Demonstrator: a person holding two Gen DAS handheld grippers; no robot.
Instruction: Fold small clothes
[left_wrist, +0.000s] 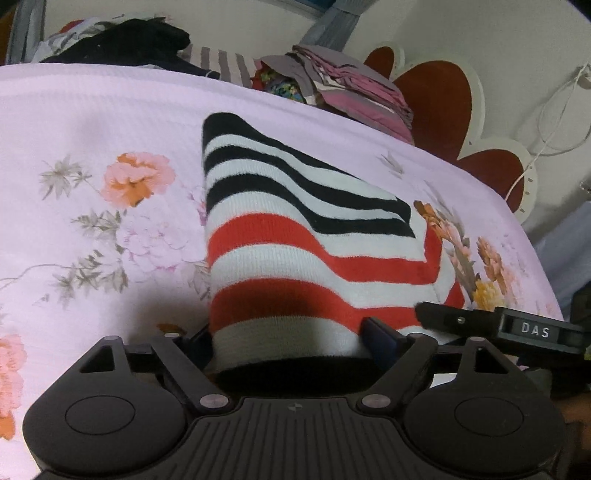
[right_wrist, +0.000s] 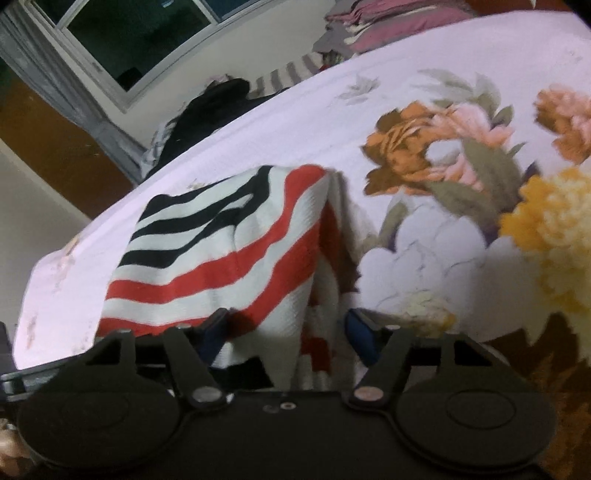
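A small knit garment with black, white and red stripes (left_wrist: 295, 236) lies on the floral bedspread (left_wrist: 92, 129), partly folded, its near edge lifted. My left gripper (left_wrist: 286, 341) has that near edge between its fingers, and the jaws stand wide with cloth filling the gap. The right gripper's finger (left_wrist: 480, 321) shows at the garment's right corner. In the right wrist view the same garment (right_wrist: 221, 251) drapes over my right gripper (right_wrist: 288, 336), with cloth between its blue pads (right_wrist: 360, 332). The jaws stand apart here too.
A pile of folded pink and grey clothes (left_wrist: 351, 85) and a dark heap of clothes (left_wrist: 122, 40) sit at the bed's far edge. A red and white headboard (left_wrist: 443, 85) stands to the right. A window (right_wrist: 129, 40) is beyond the bed.
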